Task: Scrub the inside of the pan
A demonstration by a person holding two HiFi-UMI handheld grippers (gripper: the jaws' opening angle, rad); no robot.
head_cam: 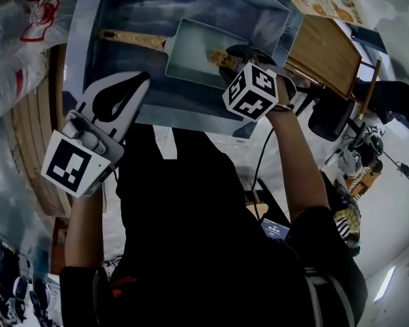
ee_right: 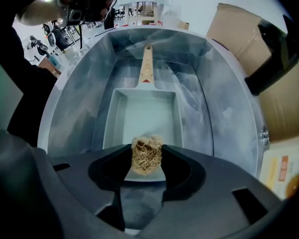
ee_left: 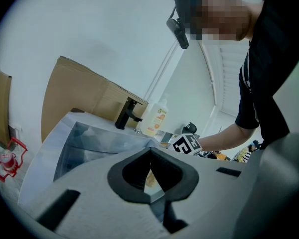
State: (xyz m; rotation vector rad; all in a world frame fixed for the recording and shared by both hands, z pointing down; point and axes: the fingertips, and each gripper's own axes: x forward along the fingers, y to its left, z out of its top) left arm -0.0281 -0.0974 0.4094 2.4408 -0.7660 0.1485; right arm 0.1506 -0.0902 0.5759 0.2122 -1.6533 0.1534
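Pan (ee_right: 144, 114): rectangular, pale, lying flat on the floor of the sink (ee_right: 217, 108). Long axis runs along the sink's length. The wooden handle (ee_right: 146, 66) points away from the right tongs (ee_right: 147, 152) toward the far end wall, which is leftward in the head view. The open side faces up.

Right tongs are clenched on a tan fibrous scrubber (ee_right: 147, 158), held over the pan's end opposite the handle. Contact with the pan cannot be told.

Left tongs (ee_left: 150, 153): tips closed together with nothing between them, above the sink's near rim on the handle side, clear of the pan.

Black faucet (ee_left: 125, 112) and soap bottle (ee_left: 156, 117) stand on the sink's far edge.
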